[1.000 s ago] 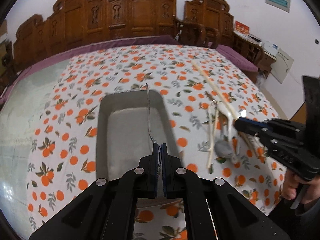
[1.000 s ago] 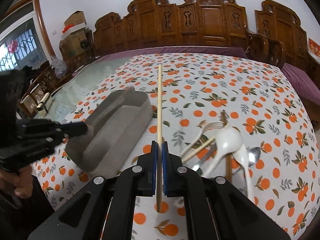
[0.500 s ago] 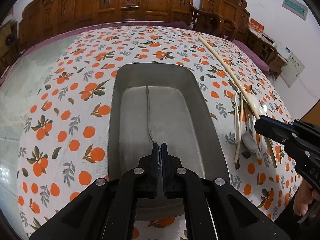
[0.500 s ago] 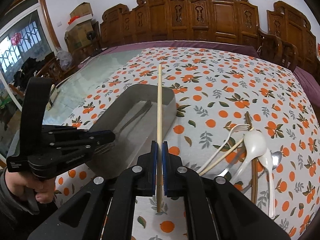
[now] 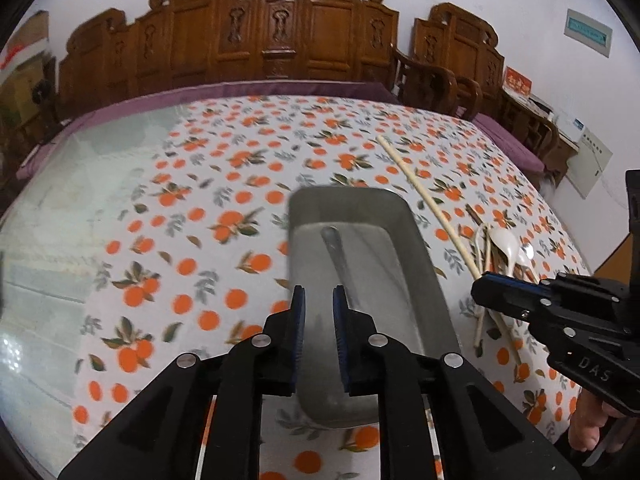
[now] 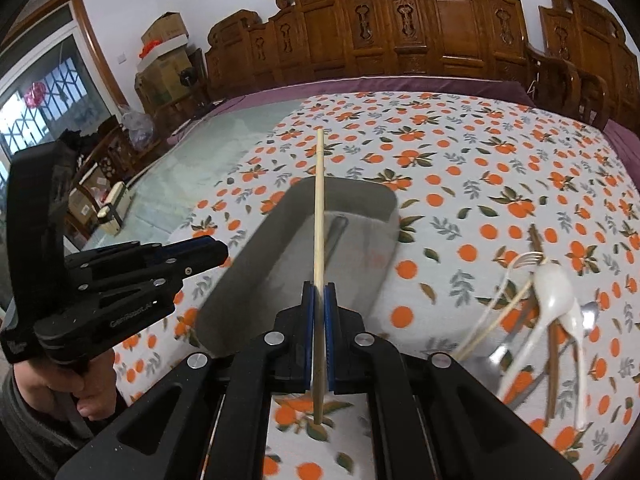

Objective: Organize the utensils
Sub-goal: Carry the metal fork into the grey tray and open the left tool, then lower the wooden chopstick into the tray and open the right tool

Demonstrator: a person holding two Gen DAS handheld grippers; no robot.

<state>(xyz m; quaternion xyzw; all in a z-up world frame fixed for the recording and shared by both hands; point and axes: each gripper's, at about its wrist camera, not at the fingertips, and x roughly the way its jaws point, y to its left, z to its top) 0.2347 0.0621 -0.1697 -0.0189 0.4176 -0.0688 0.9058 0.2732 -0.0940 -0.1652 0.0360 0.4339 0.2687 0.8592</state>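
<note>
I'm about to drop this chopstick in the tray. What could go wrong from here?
The chopstick is long and pinched near one end by the right gripper, so it could swing or land across the tray rim. The left gripper, jaws opening and empty, sits close and may get bumped.

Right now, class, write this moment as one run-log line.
left tool: opening, empty | metal utensil: lying in tray | right tool: shut on chopstick | utensil pile: on tablecloth
</note>
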